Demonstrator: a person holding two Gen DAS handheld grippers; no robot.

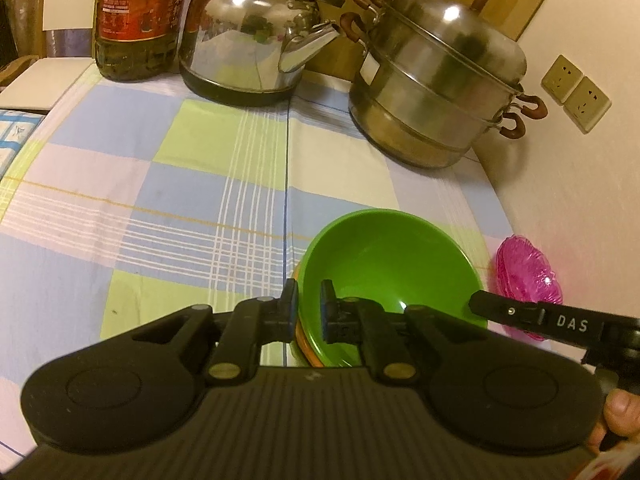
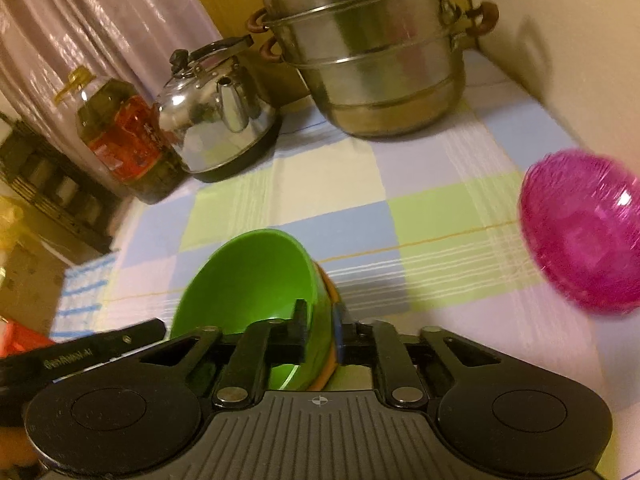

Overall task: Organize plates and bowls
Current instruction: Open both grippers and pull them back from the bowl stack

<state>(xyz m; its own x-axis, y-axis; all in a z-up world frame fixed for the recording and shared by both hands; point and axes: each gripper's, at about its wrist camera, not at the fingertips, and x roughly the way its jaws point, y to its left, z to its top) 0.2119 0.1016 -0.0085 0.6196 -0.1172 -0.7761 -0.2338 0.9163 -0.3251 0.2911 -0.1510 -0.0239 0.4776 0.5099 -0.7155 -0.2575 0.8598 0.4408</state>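
A green bowl (image 1: 384, 264) sits nested in an orange bowl (image 1: 305, 340) on the checked tablecloth (image 1: 160, 200). My left gripper (image 1: 309, 312) is shut on the near-left rim of the two bowls, one finger inside the green bowl and one outside. In the right wrist view my right gripper (image 2: 322, 332) is shut on the right rim of the green bowl (image 2: 248, 280) and the orange bowl (image 2: 330, 360) under it. Each gripper shows at the edge of the other's view. A pink see-through bowl (image 2: 580, 232) lies tilted to the right, free of both grippers.
A steel kettle (image 1: 248, 36), a two-tier steel steamer pot (image 1: 436, 76) and a large oil bottle (image 1: 132, 20) stand along the back. A wall with sockets (image 1: 576, 92) borders the right side. The pink bowl (image 1: 528, 280) lies close to that wall.
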